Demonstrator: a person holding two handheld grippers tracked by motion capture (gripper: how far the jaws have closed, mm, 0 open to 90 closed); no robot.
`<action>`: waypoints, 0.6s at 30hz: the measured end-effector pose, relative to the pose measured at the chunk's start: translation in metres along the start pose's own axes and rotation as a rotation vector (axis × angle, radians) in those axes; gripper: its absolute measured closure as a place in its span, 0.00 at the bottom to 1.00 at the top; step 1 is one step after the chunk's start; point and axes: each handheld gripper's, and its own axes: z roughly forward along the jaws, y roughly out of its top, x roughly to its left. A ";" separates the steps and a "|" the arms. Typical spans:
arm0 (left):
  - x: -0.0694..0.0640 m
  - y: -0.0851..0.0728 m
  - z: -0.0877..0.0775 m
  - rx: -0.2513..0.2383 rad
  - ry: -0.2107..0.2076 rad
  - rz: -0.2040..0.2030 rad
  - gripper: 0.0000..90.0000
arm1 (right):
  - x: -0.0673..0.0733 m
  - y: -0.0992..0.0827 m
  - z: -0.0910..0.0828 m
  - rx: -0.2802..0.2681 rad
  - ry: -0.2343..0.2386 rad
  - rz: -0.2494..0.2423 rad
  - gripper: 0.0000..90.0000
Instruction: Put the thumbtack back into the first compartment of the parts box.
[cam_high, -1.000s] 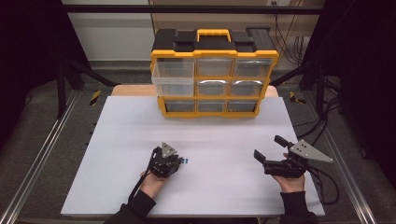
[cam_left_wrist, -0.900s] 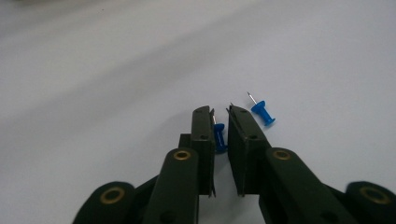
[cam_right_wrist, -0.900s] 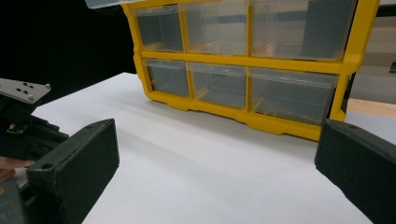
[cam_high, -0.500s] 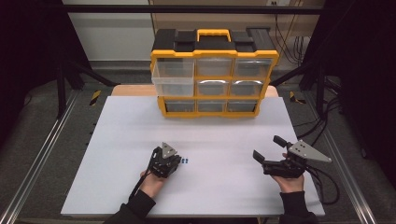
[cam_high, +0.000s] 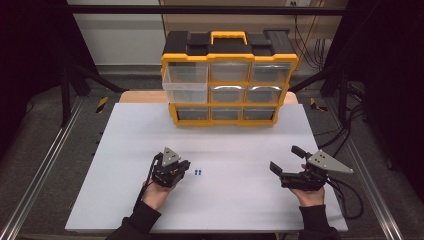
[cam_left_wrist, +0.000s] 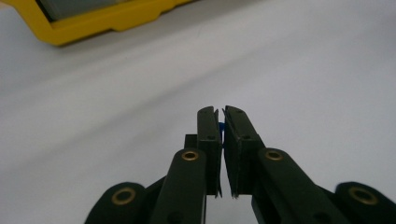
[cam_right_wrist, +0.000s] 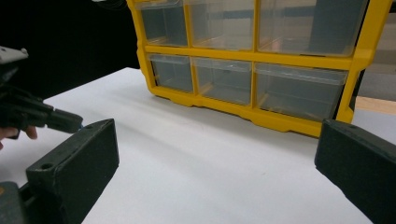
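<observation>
The tabletop (cam_high: 125, 150) is a wide white sheet, and at its far edge stands a yellow organizer (cam_high: 229, 80) of clear drawers, three rows of three. The upper-left drawer (cam_high: 185, 82) sticks out toward the person, so it is probably where the small parts are meant to go.

The right tool (cam_high: 286, 159) rests near the right edge, its jaws wide apart and empty; in the right gripper view they frame the organizer's lower drawers. It has no job for now and is best kept parked clear of the left hand's path.

The left tool (cam_high: 186, 166) sits at the near left, clenched on a tiny blue piece (cam_left_wrist: 221, 127), which shows as a sliver between the jaw tips in the left gripper view. Its jaws have just closed on that piece. The grip is at the very tips, so I judge it fragile: lift straight and slowly, keep the squeeze even, and avoid twisting the wrist.

Just right of that tool, two more blue bits (cam_high: 198, 173) lie on the tabletop; the lift should not brush them.
</observation>
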 end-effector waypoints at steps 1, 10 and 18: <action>0.001 0.004 -0.006 -0.019 -0.003 -0.004 0.94 | 0.000 0.000 0.000 -0.002 0.002 0.002 0.01; 0.005 0.022 -0.028 -0.086 -0.014 -0.009 0.94 | 0.000 0.000 0.000 0.006 0.002 0.002 0.01; 0.011 0.043 -0.052 -0.164 -0.025 -0.009 0.94 | 0.000 -0.001 0.001 0.010 0.000 -0.003 0.01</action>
